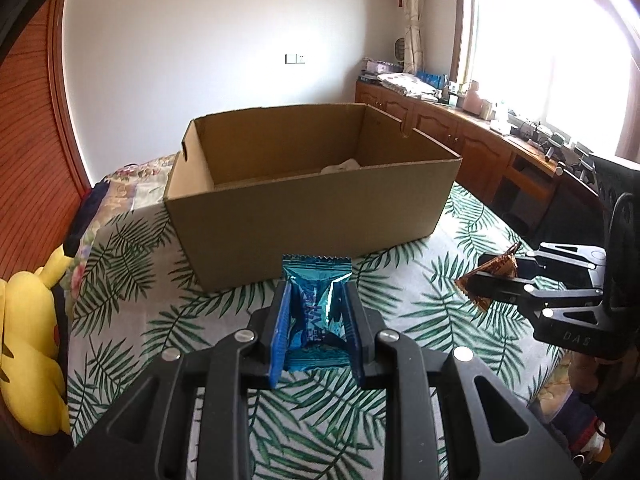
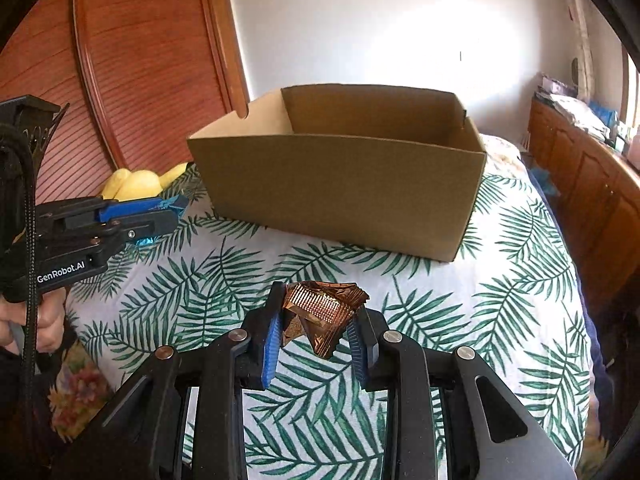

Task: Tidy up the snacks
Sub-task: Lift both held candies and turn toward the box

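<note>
An open cardboard box (image 1: 312,216) stands on the leaf-print bedspread; it also shows in the right wrist view (image 2: 340,192). My left gripper (image 1: 316,292) is shut on a blue foil snack packet (image 1: 316,304) held above the bed in front of the box; from the right wrist view the left gripper (image 2: 168,210) sits at the left with the blue packet (image 2: 170,203) in it. My right gripper (image 2: 320,300) is shut on a crumpled brown foil snack packet (image 2: 324,312), held above the bed in front of the box. The left wrist view shows the right gripper (image 1: 484,276) at the right with the brown packet (image 1: 496,270). Something pale (image 1: 342,166) lies inside the box.
A yellow plush toy (image 1: 28,344) lies at the bed's left edge, also seen in the right wrist view (image 2: 136,184). A wooden headboard (image 2: 132,60) stands behind the box. Wooden cabinets (image 1: 460,136) with clutter run along the window wall at right.
</note>
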Demonstrator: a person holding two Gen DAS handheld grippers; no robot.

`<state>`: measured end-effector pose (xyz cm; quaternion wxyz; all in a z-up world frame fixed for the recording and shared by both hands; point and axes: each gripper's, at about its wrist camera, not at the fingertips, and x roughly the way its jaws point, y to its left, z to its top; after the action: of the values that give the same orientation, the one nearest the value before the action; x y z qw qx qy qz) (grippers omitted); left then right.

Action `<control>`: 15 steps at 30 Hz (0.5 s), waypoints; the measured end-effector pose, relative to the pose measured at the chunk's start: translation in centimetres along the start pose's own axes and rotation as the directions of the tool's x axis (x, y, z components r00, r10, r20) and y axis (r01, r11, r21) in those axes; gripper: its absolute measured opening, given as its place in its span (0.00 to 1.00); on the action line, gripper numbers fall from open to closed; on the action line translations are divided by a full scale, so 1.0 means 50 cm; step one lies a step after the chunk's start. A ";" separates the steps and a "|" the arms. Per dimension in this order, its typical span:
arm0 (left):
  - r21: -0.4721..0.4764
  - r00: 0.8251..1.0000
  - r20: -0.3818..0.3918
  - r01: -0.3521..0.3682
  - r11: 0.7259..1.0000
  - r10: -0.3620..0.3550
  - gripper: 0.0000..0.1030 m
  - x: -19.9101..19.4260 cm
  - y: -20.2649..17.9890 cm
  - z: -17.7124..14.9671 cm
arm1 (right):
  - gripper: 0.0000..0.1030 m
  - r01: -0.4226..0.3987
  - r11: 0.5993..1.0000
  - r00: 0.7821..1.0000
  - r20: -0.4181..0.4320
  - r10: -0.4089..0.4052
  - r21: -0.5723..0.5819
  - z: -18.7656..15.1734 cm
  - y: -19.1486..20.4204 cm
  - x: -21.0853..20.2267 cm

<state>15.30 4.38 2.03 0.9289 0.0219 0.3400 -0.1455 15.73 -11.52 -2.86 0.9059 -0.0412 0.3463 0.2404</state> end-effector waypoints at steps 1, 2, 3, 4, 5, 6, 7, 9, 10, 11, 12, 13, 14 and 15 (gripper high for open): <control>0.001 1.000 0.002 0.001 1.000 -0.001 0.23 0.001 -0.001 0.004 | 0.27 0.001 1.000 1.000 0.003 -0.001 0.003 0.000 -0.003 -0.002; 0.001 1.000 0.005 0.003 1.000 -0.003 0.23 0.002 -0.003 0.007 | 0.27 0.001 1.000 1.000 0.005 -0.001 0.007 0.001 -0.007 -0.003; 0.003 1.000 0.009 0.005 1.000 -0.005 0.23 0.002 -0.005 0.011 | 0.27 0.003 1.000 1.000 0.008 -0.003 0.010 0.002 -0.011 -0.005; 0.004 1.000 0.012 0.006 1.000 -0.006 0.23 0.003 -0.007 0.015 | 0.27 0.003 1.000 1.000 0.010 -0.004 0.013 0.002 -0.014 -0.006; 0.005 1.000 0.016 0.008 1.000 -0.008 0.23 0.004 -0.009 0.020 | 0.27 0.004 1.000 1.000 0.013 -0.004 0.015 0.003 -0.017 -0.008; 0.005 1.000 0.018 0.009 1.000 -0.009 0.23 0.003 -0.010 0.024 | 0.27 0.005 1.000 1.000 0.016 -0.006 0.018 0.005 -0.020 -0.011; 0.006 1.000 0.021 0.009 1.000 -0.010 0.23 0.004 -0.012 0.027 | 0.27 0.006 1.000 1.000 0.019 -0.006 0.021 0.006 -0.023 -0.013; 0.007 1.000 0.029 0.011 1.000 -0.011 0.23 0.005 -0.015 0.036 | 0.27 0.008 1.000 1.000 0.025 -0.008 0.025 0.010 -0.030 -0.016; 0.008 0.999 0.034 0.012 1.000 -0.012 0.23 0.005 -0.016 0.041 | 0.27 0.009 1.000 1.000 0.028 -0.010 0.025 0.012 -0.033 -0.017; 0.008 0.999 0.037 0.012 1.000 -0.013 0.23 0.004 -0.016 0.044 | 0.27 0.011 1.000 0.999 0.032 -0.012 0.025 0.015 -0.036 -0.019; 0.007 0.999 0.041 0.013 1.000 -0.013 0.23 0.005 -0.017 0.049 | 0.27 0.011 1.000 0.999 0.034 -0.012 0.026 0.018 -0.038 -0.021; 0.006 0.999 0.046 0.014 1.000 -0.015 0.23 0.005 -0.017 0.054 | 0.27 0.011 1.000 0.999 0.038 -0.012 0.025 0.020 -0.040 -0.024; 0.006 0.999 0.050 0.015 1.000 -0.015 0.23 0.005 -0.017 0.059 | 0.27 0.012 1.000 0.999 0.041 -0.013 0.025 0.023 -0.041 -0.025; 0.006 0.998 0.054 0.015 1.000 -0.015 0.23 0.006 -0.016 0.064 | 0.27 0.013 1.000 0.999 0.045 -0.014 0.023 0.026 -0.043 -0.027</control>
<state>17.30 3.08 4.34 0.9366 0.0180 0.3144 -0.1539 16.64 -13.64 -1.18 0.9155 -0.0278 0.3282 0.2311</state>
